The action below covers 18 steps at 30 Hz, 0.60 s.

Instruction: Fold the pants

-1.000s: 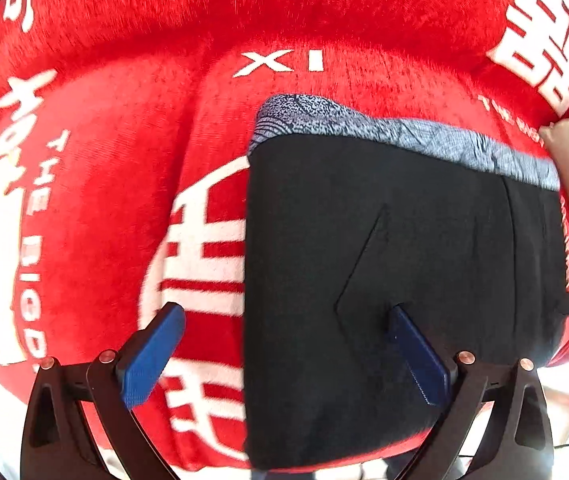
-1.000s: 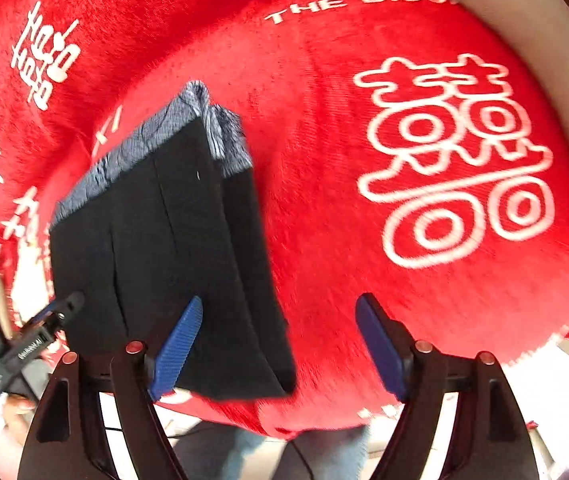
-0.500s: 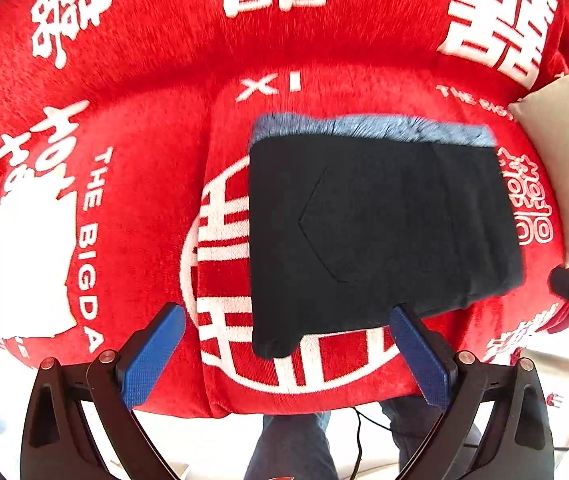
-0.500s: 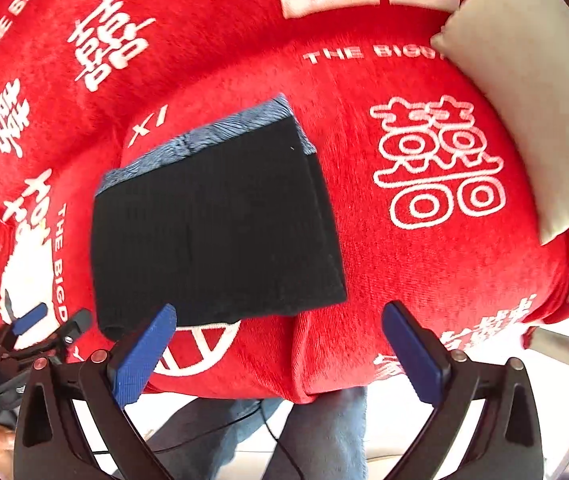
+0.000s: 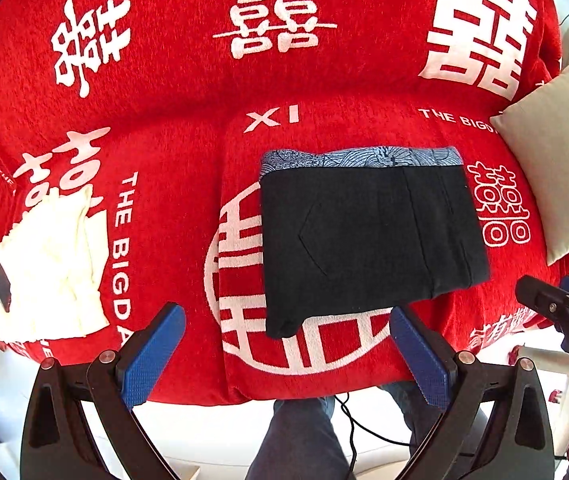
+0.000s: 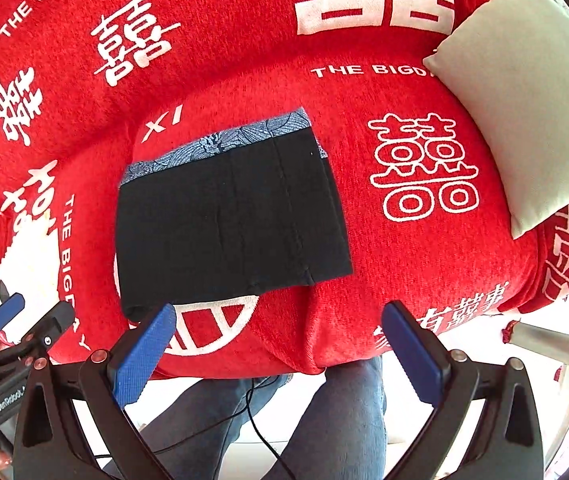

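Left gripper (image 5: 284, 350): my blue pads (image 5: 152, 354) are spread wide with nothing between them, hanging above the near edge of the folded pants and touching no cloth.
Right gripper (image 6: 280, 354): jaws as wide as they go, empty, pointing down just off the pants' near edge; left pad (image 6: 142, 354) hangs over the near left corner without pressing it.
Folded black pants (image 5: 368, 240): lying flat as a tidy rectangle on the red blanket (image 5: 164, 160), blue patterned waistband (image 5: 360, 158) on the far edge, over a white circle print.
Beige cushion (image 6: 520, 100): right of the pants, well apart.
White cloth (image 5: 52, 272): left of the pants, well apart, a dark phone (image 5: 1, 286) lying on it.
Person's legs (image 6: 324, 420): in blue jeans, below the blanket's near edge, nearer me than the pants.
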{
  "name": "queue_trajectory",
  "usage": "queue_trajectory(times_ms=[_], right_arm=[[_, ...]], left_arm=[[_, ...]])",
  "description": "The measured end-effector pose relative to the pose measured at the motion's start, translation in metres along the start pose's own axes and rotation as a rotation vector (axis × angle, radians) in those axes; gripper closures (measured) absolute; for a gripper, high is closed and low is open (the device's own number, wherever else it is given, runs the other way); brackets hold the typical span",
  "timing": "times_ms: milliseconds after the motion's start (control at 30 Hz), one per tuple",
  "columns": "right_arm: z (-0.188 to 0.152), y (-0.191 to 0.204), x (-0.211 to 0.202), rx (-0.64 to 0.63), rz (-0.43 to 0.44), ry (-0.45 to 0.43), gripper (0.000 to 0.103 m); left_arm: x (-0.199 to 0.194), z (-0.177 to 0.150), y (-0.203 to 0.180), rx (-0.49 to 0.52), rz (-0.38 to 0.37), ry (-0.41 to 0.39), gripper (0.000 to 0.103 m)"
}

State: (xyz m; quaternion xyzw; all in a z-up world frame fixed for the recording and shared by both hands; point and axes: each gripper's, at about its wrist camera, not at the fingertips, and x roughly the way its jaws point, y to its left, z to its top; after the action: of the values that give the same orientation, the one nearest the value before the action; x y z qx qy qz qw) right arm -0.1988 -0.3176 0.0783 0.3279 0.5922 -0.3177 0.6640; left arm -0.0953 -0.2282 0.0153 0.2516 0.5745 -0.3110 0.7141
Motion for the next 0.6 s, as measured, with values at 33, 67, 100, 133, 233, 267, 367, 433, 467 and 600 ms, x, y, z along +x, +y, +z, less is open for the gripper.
queue_trajectory(times_ms=[33, 67, 100, 133, 233, 267, 367, 433, 467, 600], right_arm=[[0.001, 0.001, -0.002, -0.004, 0.001, 0.001, 0.000], [0.002, 0.001, -0.004, -0.009, 0.005, 0.005, 0.000], [0.003, 0.001, -0.005, -0.015, 0.011, 0.012, 0.000], [0.004, 0.001, -0.006, -0.021, 0.016, 0.019, 0.000], [0.007, 0.000, -0.013, -0.047, 0.021, 0.032, 0.000], [0.008, -0.001, -0.017, -0.063, 0.021, 0.030, 0.000], [0.010, -0.004, -0.024, -0.100, 0.019, 0.035, 0.000], [0.010, -0.007, -0.026, -0.112, 0.022, 0.041, 0.000], [0.011, -0.008, -0.027, -0.116, 0.021, 0.041, 0.000], [0.011, -0.010, -0.024, -0.121, 0.020, 0.056, 0.000]], left_arm=[[-0.002, 0.000, -0.001, -0.003, 0.001, 0.001, 0.001], [-0.004, 0.000, -0.002, -0.008, 0.002, 0.002, 0.001], [-0.007, 0.000, -0.003, -0.014, 0.001, 0.005, 0.001], [-0.008, 0.000, -0.005, -0.016, 0.003, 0.010, 0.001], [-0.012, 0.000, -0.014, -0.026, 0.012, 0.020, 0.001], [-0.013, 0.000, -0.017, -0.030, 0.011, 0.021, 0.001], [-0.020, 0.000, -0.027, -0.046, 0.022, 0.018, 0.001], [-0.023, 0.000, -0.032, -0.054, 0.032, 0.017, 0.001], [-0.024, 0.000, -0.034, -0.056, 0.036, 0.019, 0.001], [-0.027, -0.001, -0.039, -0.071, 0.043, 0.036, 0.001]])
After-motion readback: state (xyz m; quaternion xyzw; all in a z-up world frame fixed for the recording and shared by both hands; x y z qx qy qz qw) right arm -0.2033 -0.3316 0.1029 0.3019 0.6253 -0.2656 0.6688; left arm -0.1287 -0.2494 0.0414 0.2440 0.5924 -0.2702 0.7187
